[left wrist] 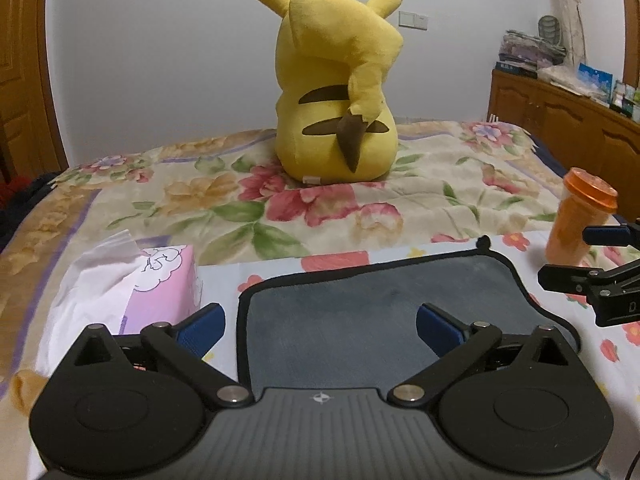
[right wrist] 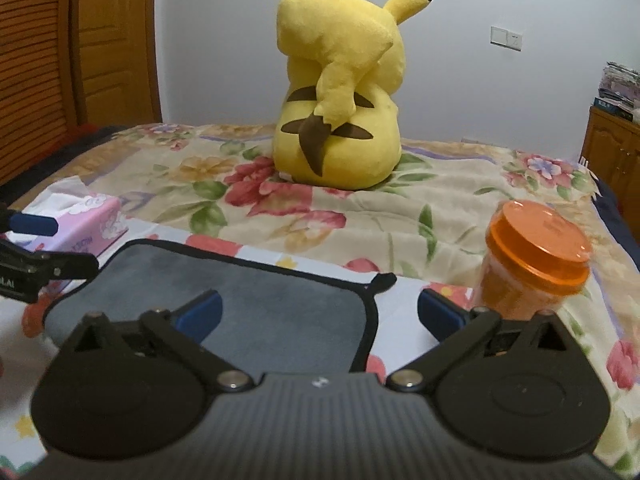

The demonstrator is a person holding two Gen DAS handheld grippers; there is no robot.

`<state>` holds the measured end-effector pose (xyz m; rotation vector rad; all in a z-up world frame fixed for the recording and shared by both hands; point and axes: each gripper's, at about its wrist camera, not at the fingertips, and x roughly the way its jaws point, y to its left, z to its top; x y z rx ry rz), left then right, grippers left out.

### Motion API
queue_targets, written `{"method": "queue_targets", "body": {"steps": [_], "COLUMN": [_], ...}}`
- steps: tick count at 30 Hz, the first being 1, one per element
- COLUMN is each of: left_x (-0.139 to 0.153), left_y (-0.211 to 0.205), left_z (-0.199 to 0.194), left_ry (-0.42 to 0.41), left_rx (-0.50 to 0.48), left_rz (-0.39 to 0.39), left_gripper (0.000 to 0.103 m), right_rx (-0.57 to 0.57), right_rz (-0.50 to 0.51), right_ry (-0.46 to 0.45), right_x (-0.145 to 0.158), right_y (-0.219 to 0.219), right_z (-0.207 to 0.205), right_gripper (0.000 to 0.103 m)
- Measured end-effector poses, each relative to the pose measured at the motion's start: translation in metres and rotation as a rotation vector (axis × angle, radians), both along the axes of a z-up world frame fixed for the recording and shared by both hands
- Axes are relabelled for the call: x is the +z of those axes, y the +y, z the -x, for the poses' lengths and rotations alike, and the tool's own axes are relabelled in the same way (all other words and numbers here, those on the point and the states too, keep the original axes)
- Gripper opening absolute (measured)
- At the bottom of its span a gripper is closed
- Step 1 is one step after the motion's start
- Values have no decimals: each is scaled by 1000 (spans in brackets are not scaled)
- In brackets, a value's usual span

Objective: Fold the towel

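A grey towel (left wrist: pixel 352 312) with black edging lies flat on a flowered cloth on the bed; it also shows in the right wrist view (right wrist: pixel 256 304). My left gripper (left wrist: pixel 320 326) is open and empty, held over the towel's near left part. My right gripper (right wrist: pixel 318 314) is open and empty, over the towel's near right edge. The right gripper's open fingers (left wrist: pixel 576 280) show at the right edge of the left wrist view. The left gripper's fingers (right wrist: pixel 52 226) show at the left edge of the right wrist view.
A pink tissue box (left wrist: pixel 156 280) stands left of the towel, also seen in the right wrist view (right wrist: pixel 86 216). An orange lidded jar (left wrist: pixel 580 216) (right wrist: pixel 532 260) stands to the right. A yellow plush toy (left wrist: pixel 340 92) (right wrist: pixel 340 92) sits behind on the flowered bedspread (left wrist: pixel 400 208). A wooden cabinet (left wrist: pixel 560 120) is at right.
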<state>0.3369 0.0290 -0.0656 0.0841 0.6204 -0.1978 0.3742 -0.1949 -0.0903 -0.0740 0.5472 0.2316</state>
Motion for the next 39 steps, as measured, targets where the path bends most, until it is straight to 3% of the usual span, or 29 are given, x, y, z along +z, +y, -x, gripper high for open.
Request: {"method": "queue_targets", "body": {"steps": [29, 39], "left_x": [113, 130], "left_y": [-25, -28], "left_z": [171, 211], "left_ry": [-76, -92], "left_rx": [-10, 5], "left_rz": [-33, -34], "left_gripper": [103, 103], "right_rx": [-57, -59], "right_rz": [-46, -61], "right_ry": [-91, -112], "right_x": [97, 111], "right_y": [-22, -24], "right_z": [140, 177], "right_gripper": [103, 103]}}
